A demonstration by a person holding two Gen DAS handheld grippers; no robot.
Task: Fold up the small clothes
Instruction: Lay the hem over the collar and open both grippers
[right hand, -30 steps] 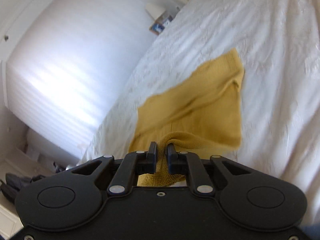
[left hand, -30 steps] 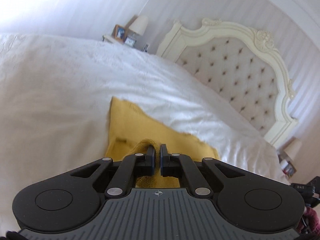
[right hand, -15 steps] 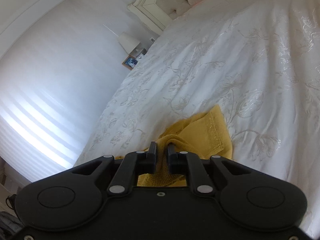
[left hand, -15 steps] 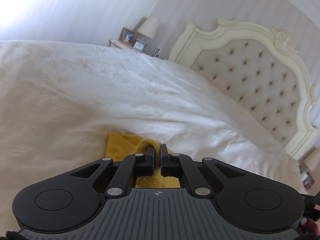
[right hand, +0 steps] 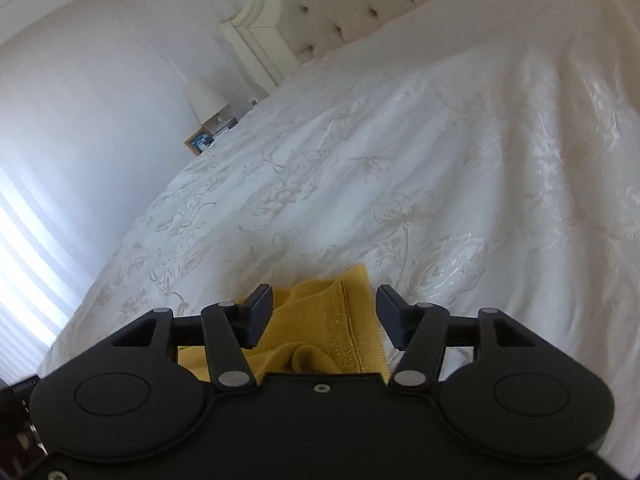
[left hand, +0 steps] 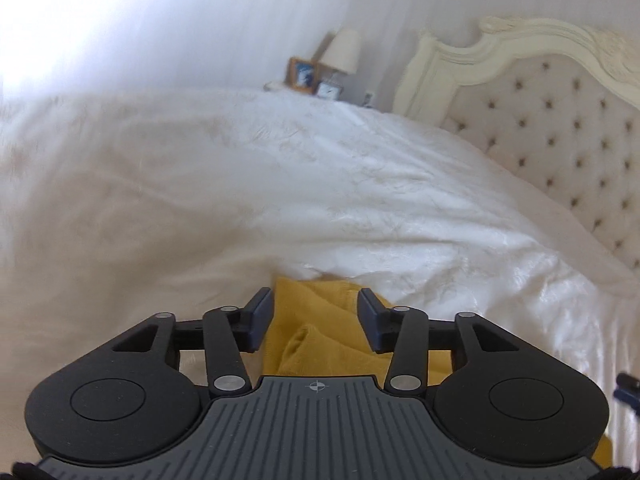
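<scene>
Lying on the bed [left hand: 280, 184] right in front of me, the yellow garment [left hand: 316, 320] sits bunched between the fingers of both my tools, a raised fold showing close to each one. In the right view its stitched hem [right hand: 352, 320] runs up the cloth toward the far edge. My left hand-held gripper [left hand: 316, 316] has its jaws spread apart, with the cloth lying loose in the gap. My right hand-held gripper [right hand: 324, 316] is likewise wide apart and grips nothing. The white bedspread has a pale flower pattern. Beyond it stands a cream tufted headboard [left hand: 560, 120]. Beside the bed, against the wall, are a lamp [left hand: 342, 50] and a framed photo [left hand: 302, 74].
</scene>
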